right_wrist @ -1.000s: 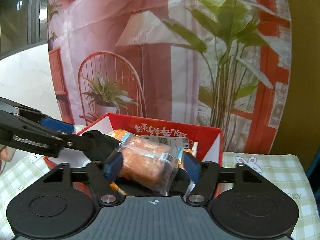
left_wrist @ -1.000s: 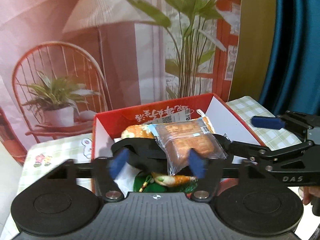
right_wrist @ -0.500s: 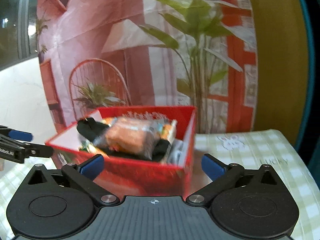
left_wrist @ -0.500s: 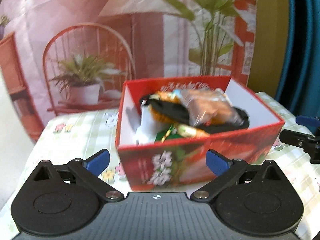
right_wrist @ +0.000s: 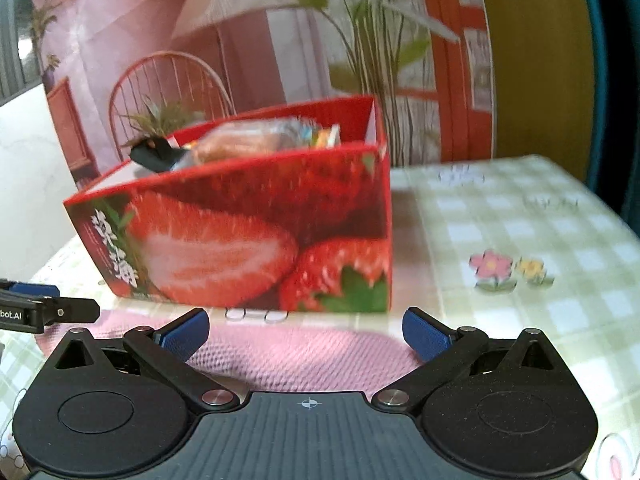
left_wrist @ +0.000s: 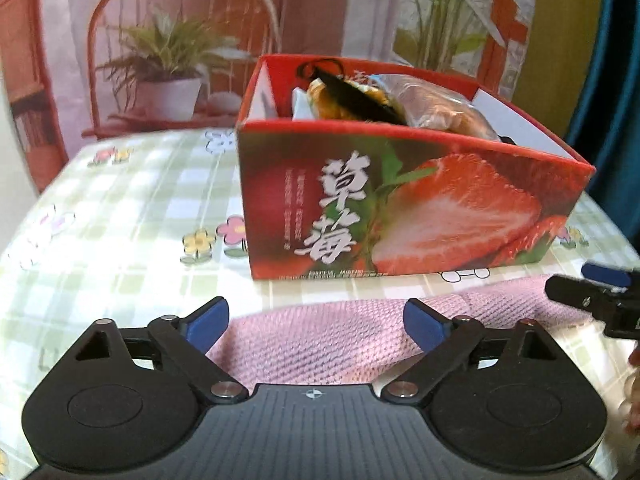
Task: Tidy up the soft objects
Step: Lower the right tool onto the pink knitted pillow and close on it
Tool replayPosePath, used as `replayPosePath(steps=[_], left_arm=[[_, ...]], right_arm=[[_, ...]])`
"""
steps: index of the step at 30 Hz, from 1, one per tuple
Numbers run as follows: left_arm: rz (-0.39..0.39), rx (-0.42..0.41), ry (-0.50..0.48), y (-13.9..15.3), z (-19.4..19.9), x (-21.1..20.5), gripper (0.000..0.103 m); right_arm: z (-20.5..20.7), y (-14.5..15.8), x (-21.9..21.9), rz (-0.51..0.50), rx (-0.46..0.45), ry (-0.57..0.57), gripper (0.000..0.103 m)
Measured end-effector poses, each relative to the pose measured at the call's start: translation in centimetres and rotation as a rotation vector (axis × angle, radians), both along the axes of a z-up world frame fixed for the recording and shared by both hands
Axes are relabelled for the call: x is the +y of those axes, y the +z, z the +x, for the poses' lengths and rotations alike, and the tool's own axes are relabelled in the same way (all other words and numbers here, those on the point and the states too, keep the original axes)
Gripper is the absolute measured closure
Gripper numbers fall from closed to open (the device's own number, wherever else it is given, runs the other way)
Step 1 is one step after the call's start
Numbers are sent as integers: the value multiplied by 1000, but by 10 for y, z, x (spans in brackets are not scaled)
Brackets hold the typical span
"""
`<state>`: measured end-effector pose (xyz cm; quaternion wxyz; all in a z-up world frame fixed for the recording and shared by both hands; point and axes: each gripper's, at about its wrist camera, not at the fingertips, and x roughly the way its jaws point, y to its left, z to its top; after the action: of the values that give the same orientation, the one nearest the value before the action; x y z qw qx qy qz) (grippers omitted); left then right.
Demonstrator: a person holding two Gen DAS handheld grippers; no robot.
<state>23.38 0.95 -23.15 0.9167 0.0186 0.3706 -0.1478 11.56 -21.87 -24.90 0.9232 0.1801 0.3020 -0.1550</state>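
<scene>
A red strawberry-print box point(left_wrist: 400, 200) stands on the table, also seen in the right wrist view point(right_wrist: 248, 236). It holds a wrapped bread pack point(left_wrist: 444, 110), a black soft item point(left_wrist: 360, 98) and other soft things. A pink knitted cloth point(left_wrist: 320, 340) lies flat in front of the box, also in the right wrist view point(right_wrist: 288, 352). My left gripper point(left_wrist: 316, 322) is open and empty just above the cloth. My right gripper point(right_wrist: 306, 334) is open and empty over the cloth's right part; its tip shows in the left wrist view point(left_wrist: 592, 288).
The table has a green checked cloth with flower prints point(right_wrist: 520, 240). A pink printed backdrop point(left_wrist: 160, 40) hangs behind the table. A blue curtain point(left_wrist: 616, 80) is at the right. The table's left edge point(left_wrist: 24, 232) falls away near the wall.
Both grippers let go of the bread pack in the box, opened, and pulled back and down. They now sit low in front of the box, over the pink cloth.
</scene>
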Motion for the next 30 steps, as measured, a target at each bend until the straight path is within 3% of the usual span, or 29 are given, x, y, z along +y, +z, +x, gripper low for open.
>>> replayPosePath(steps=[5,12,18,21,23,25,30], left_arm=[[-63,62,16,-18,-1,2,27],[-64,58,27,-30,-9,1,29],[-57,44,10,-34,-20,-2,34],[-52,42,2,-34,-24,-6,45],[-66,49,-20,-33,-25,-9,64],[-75,55,-42,-33,-25,-13,73],[-84,46,-49,-32,-31,-15,80]], right_arm=[[6,-15,0,58,43,-39,15],[6,-23,5,55,68,-18,22],[5,-24,12,25,80,26,36],[5,-22,14,36,79,34,46],[4,-21,14,59,74,39,57],[4,-19,13,79,69,43,63],[2,-17,15,107,60,61,79]])
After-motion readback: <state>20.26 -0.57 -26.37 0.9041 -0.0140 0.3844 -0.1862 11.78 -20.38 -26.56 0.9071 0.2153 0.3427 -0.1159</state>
